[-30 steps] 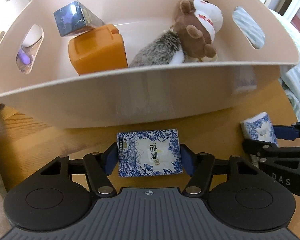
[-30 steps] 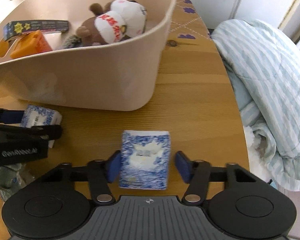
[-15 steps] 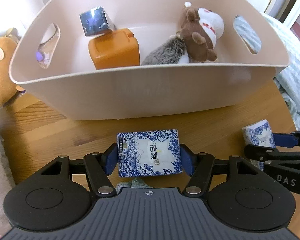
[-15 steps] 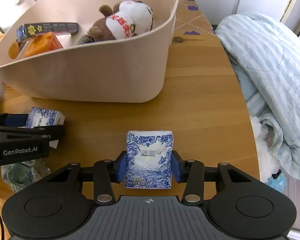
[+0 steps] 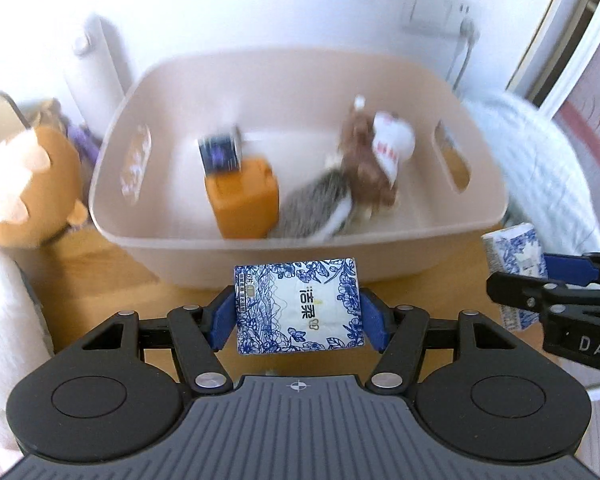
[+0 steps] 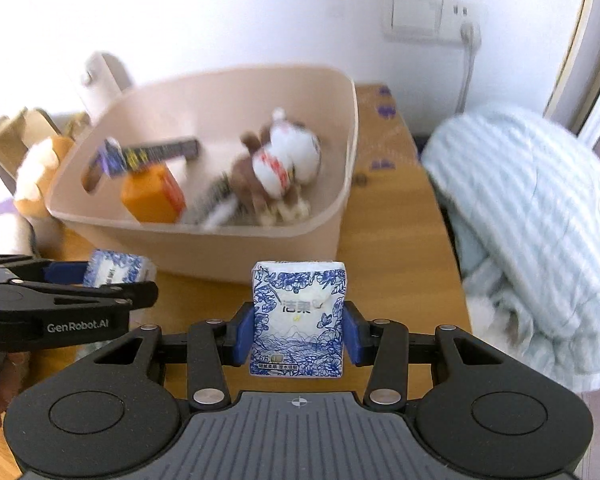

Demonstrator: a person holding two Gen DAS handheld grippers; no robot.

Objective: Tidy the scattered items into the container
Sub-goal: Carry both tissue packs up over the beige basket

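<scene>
Both claws have risen from the desk [image 6: 384,248] toward the container.
Left claw [image 5: 299,312] pinches one tissue pack [image 5: 300,305], right claw [image 6: 298,334] another tissue pack [image 6: 298,316], both just before the beige container [image 5: 380,80] holding plush toys [image 5: 376,164].

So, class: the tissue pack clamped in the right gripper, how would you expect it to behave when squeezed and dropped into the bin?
The tissue pack probably yields softly: its film wrapper looks wrinkled between the right gripper's pads. It seems light, held by side pressure alone. Dropped into the container, it would likely land flat rather than roll, being boxy.
</scene>
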